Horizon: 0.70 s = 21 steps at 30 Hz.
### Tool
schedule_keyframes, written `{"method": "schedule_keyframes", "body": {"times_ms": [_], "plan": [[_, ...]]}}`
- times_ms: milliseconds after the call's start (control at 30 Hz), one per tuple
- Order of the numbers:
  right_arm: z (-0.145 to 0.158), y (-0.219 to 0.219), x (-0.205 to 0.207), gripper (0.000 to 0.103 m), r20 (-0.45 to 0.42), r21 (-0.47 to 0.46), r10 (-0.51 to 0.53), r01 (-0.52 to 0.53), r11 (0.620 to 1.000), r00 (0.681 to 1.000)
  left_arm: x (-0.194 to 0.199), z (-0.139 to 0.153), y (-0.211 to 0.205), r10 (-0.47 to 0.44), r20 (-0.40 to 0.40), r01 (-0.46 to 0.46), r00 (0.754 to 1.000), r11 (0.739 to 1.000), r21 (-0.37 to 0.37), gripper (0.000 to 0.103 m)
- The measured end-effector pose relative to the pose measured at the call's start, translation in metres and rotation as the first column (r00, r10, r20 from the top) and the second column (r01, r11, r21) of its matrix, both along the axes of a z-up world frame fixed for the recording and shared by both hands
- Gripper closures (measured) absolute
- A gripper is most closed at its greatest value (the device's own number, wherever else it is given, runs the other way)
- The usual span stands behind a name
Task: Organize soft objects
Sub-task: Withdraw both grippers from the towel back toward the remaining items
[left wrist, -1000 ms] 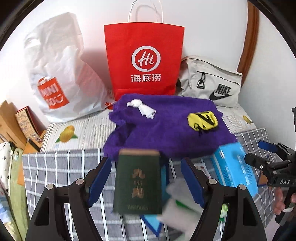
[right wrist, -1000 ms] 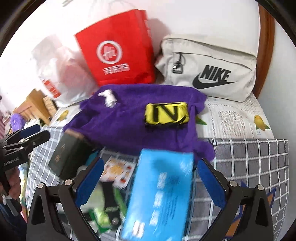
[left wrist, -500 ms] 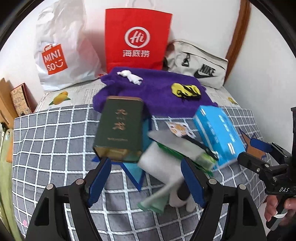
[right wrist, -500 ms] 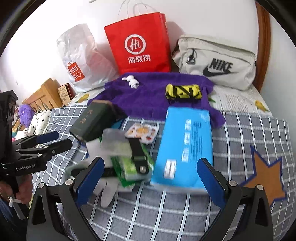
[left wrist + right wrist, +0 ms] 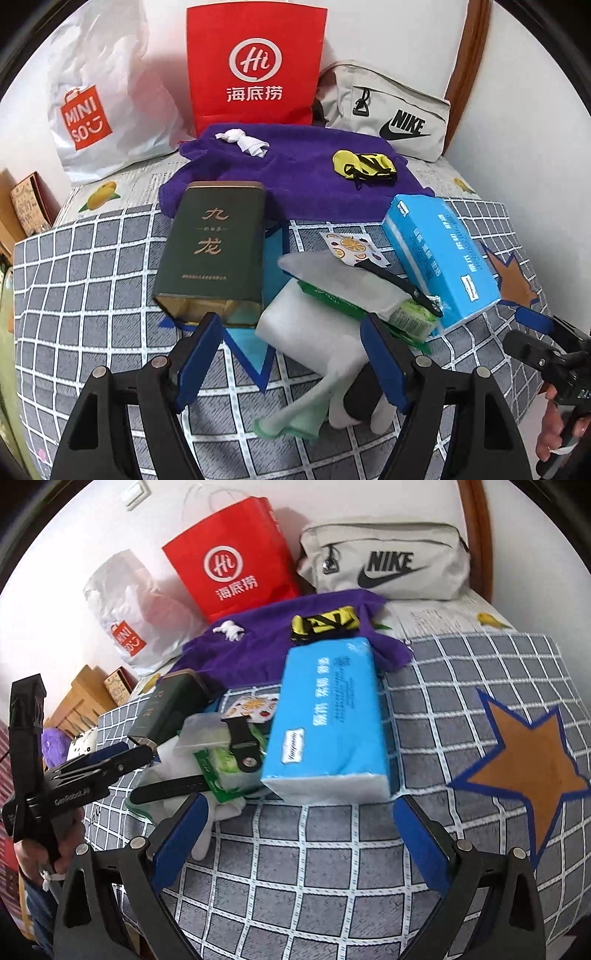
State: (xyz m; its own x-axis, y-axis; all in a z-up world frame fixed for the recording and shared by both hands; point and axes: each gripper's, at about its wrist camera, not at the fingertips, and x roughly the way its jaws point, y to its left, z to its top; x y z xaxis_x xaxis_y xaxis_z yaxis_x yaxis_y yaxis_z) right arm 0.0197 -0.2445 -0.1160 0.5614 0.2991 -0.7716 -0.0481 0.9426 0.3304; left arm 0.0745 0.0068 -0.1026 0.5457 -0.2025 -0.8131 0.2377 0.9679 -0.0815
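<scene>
While both jaw pairs stand apart and empty, left gripper (image 5: pixel 291 354) frames the limp white cloth glove (image 5: pixel 314 332) on the grid bedspread (image 5: pixel 92 295); light, floppy; pinch mid-bunch. Right gripper (image 5: pixel 299 834) faces the soft blue tissue pack (image 5: pixel 328 720).

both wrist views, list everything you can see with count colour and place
paper bag: 1, red, back by wall
plastic bag: 1, white, left of paper bag
pouch: 1, beige, right of paper bag
towel: 1, purple, before the bags
rolled cloth: 1, yellow-black, on towel
tin: 1, dark green, lying left
tissue pack: 1, blue, right of pile
gloves: white, front of pile
left tool: open, over gloves
right tool: open, before tissue pack
</scene>
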Motion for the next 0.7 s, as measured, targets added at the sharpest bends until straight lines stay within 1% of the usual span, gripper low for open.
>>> {"method": "schedule_keyframes", "body": {"times_ms": [100, 167, 233, 333, 433, 500, 567, 600, 633, 667, 700], "plan": [[-0.004, -0.003, -0.001, 0.003, -0.006, 0.005, -0.002, 0.002, 1.0, 1.0, -0.001, 0.004, -0.008, -0.04, 0.008, 0.04, 0.999, 0.999, -0.027, 0.028], [-0.006, -0.004, -0.001, 0.003, -0.013, -0.003, -0.006, 0.006, 1.0, 1.0, -0.004, 0.009, -0.018, -0.083, 0.03, 0.083, 0.996, 0.996, -0.027, 0.028], [-0.008, -0.005, 0.0, 0.003, -0.016, -0.009, -0.003, 0.003, 1.0, 1.0, -0.004, 0.01, -0.03, -0.116, 0.037, 0.116, 0.993, 0.993, -0.006, 0.028], [-0.01, -0.007, 0.001, 0.003, -0.021, -0.006, -0.004, 0.004, 1.0, 1.0, 0.0, 0.005, -0.044, -0.142, 0.025, 0.142, 0.99, 0.99, 0.02, 0.028], [-0.012, -0.011, 0.001, 0.003, -0.028, 0.005, -0.007, 0.007, 1.0, 1.0, 0.009, -0.005, -0.056, -0.157, 0.01, 0.156, 0.988, 0.986, 0.057, 0.028], [-0.013, -0.014, 0.001, 0.003, -0.029, 0.003, -0.008, 0.008, 1.0, 1.0, 0.015, -0.015, -0.062, -0.16, -0.011, 0.16, 0.987, 0.983, 0.095, 0.028], [-0.015, -0.018, 0.0, 0.003, -0.033, -0.004, -0.017, 0.017, 1.0, 0.999, 0.019, -0.021, -0.067, -0.17, -0.014, 0.171, 0.985, 0.978, 0.118, 0.028], [-0.016, -0.02, 0.0, 0.003, -0.036, -0.004, -0.023, 0.023, 1.0, 0.999, 0.02, -0.023, -0.069, -0.178, -0.015, 0.178, 0.984, 0.976, 0.124, 0.033], [-0.017, -0.022, 0.0, 0.003, -0.04, -0.003, -0.027, 0.026, 1.0, 0.999, 0.021, -0.024, -0.07, -0.183, -0.016, 0.183, 0.983, 0.975, 0.122, 0.042], [-0.019, -0.025, 0.0, 0.003, -0.045, 0.0, -0.031, 0.031, 1.0, 0.999, 0.021, -0.024, -0.07, -0.187, -0.016, 0.187, 0.982, 0.975, 0.118, 0.047], [-0.02, -0.027, 0.0, 0.003, -0.049, 0.002, -0.036, 0.036, 0.999, 0.998, 0.021, -0.024, -0.071, -0.192, -0.018, 0.193, 0.981, 0.975, 0.112, 0.057]]}}
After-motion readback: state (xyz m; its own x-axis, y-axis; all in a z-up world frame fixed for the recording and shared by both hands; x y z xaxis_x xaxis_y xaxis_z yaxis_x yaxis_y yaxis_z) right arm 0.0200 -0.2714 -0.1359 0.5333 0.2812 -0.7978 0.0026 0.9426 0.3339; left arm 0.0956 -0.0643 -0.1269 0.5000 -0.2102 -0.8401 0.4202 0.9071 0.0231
